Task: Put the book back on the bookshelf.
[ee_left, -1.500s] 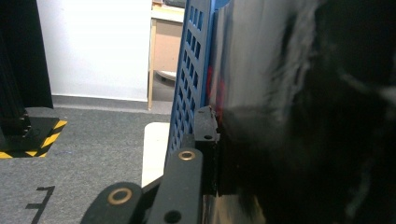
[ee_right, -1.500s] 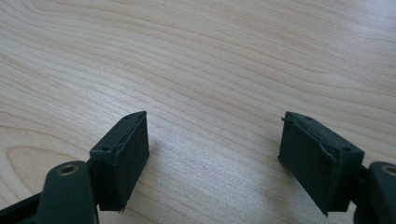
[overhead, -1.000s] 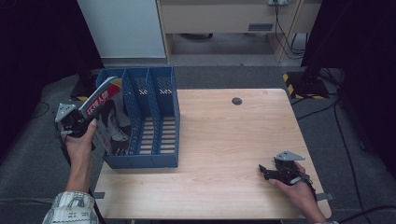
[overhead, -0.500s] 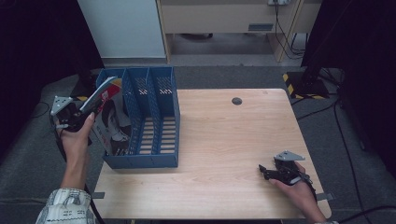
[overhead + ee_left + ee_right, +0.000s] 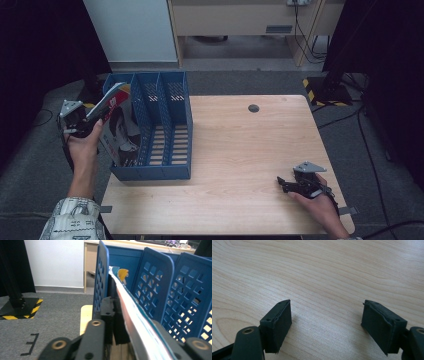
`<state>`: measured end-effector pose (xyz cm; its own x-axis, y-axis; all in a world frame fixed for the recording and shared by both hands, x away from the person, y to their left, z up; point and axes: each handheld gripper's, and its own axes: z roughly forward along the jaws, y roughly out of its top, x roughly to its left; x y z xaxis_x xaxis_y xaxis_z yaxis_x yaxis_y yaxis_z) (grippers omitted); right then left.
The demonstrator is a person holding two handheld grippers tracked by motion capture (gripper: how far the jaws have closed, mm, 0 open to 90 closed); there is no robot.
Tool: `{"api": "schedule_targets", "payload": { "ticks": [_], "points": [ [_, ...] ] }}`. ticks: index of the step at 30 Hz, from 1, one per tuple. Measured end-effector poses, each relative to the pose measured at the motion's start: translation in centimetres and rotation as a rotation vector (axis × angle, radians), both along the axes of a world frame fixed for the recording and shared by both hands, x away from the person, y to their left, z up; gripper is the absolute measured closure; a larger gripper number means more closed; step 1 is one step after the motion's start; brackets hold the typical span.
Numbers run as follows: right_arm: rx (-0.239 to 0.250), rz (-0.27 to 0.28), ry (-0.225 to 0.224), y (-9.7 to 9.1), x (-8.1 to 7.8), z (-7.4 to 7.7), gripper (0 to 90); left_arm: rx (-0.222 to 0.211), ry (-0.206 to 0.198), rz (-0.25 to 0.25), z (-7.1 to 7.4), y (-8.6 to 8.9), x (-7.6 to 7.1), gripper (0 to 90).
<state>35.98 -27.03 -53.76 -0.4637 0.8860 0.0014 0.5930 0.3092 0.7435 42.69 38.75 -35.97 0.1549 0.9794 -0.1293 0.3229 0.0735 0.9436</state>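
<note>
High view: left gripper (image 5: 89, 125), jaws just closing, clamps a magazine (image 5: 116, 125) tilted in the leftmost slot of the blue file rack (image 5: 165, 150); its lower edge is hidden behind the rack wall.

Left gripper view: magazine (image 5: 135, 315) edge-on, blurred, cut off below.

Right gripper view: right gripper (image 5: 325, 323) wide apart, nothing between, over the table (image 5: 324, 270).

The magazine (image 5: 140, 322) runs off the bottom edge, blurred up close — its cover print can't be read.
</note>
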Motion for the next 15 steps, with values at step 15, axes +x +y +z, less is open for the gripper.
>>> {"api": "schedule_targets", "payload": {
  "ticks": [15],
  "points": [
    [0.000, 0.000, 0.000, 0.0, 0.0, 0.0, 24.0, -0.025, -0.066, 0.002, -0.1, 0.5, -1.2, 86.8]
  ]
}}
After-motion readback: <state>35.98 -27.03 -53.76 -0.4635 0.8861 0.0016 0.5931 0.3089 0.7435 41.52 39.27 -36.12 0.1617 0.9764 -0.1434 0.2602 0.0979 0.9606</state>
